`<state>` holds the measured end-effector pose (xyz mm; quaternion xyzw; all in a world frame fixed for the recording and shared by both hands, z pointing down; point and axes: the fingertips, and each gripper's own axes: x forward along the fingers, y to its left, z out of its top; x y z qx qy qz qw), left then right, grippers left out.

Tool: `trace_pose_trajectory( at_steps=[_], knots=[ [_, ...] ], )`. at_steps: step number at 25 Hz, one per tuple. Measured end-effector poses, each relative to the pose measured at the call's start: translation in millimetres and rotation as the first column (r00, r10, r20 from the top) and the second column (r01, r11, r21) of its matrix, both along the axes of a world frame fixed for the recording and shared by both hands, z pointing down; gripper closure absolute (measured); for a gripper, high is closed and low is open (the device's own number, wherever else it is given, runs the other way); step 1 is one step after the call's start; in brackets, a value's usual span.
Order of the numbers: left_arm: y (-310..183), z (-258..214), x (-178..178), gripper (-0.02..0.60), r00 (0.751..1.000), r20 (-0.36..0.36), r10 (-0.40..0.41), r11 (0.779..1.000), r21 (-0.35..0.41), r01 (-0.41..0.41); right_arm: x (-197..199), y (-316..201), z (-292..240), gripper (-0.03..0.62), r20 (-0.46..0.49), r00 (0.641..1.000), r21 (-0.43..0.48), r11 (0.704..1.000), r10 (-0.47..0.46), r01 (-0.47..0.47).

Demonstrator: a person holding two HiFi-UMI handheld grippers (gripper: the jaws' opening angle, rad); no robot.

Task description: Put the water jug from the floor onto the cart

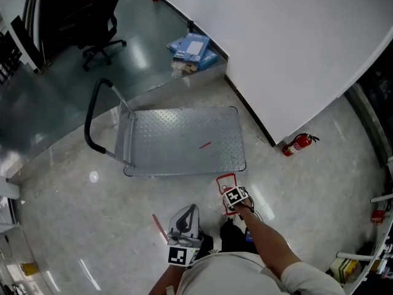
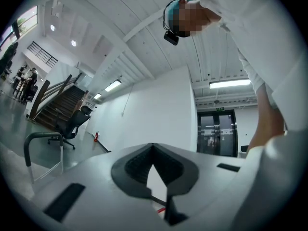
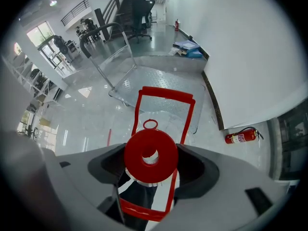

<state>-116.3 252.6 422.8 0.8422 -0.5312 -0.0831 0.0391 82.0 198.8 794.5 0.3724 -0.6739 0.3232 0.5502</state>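
The water jug is clear with a red cap [image 3: 150,154] and a red carry handle [image 1: 226,182], which also shows as a red frame [image 3: 163,110]. It sits low by the person's feet, just short of the cart's near edge. My right gripper [image 1: 231,195] is shut on the water jug at its neck, a jaw on either side of the cap. The metal platform cart [image 1: 184,141] lies ahead with its black push handle [image 1: 92,117] at the left. My left gripper [image 1: 190,211] is held close to the body, tilted up toward the ceiling, shut [image 2: 153,150] and holding nothing.
A white wall [image 1: 295,42] runs along the right of the cart, with a fire extinguisher [image 1: 299,144] at its foot. Blue boxes [image 1: 193,49] lie beyond the cart. An office chair [image 1: 92,17] stands far left. A thin red strip [image 1: 159,227] lies by the left gripper.
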Motion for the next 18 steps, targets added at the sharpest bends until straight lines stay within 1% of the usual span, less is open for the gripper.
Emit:
trace_pose_trajectory(
  at_steps=[2, 5, 10, 13, 18],
  knots=[
    [-4.9, -6.3, 0.8, 0.578, 1.000, -0.009, 0.011, 1.000, 0.007, -0.011, -1.1, -11.6, -9.0, 0.287, 0.005, 1.000, 0.012, 1.000, 0.003, -0.003],
    [-9.2, -13.4, -0.5, 0.578, 1.000, -0.003, 0.001, 0.999, 0.039, -0.001, -0.6, -20.3, -17.9, 0.287, 0.016, 1.000, 0.009, 1.000, 0.016, -0.016],
    [-22.6, -14.3, 0.2, 0.578, 1.000, 0.014, -0.010, 0.999, 0.046, 0.009, -4.2, -47.1, -25.1, 0.287, 0.025, 1.000, 0.031, 1.000, -0.007, 0.006],
    [-39.4, -13.2, 0.0, 0.578, 0.999, 0.022, -0.031, 0.998, 0.046, 0.030, -7.5, -67.8, -23.8, 0.287, 0.039, 0.999, 0.031, 0.999, -0.022, 0.021],
    [-85.1, -12.3, 6.6, 0.578, 0.997, 0.034, -0.065, 0.997, 0.035, 0.064, -8.3, -108.4, -21.6, 0.287, 0.052, 0.998, 0.018, 0.999, -0.044, 0.044]
  ],
)
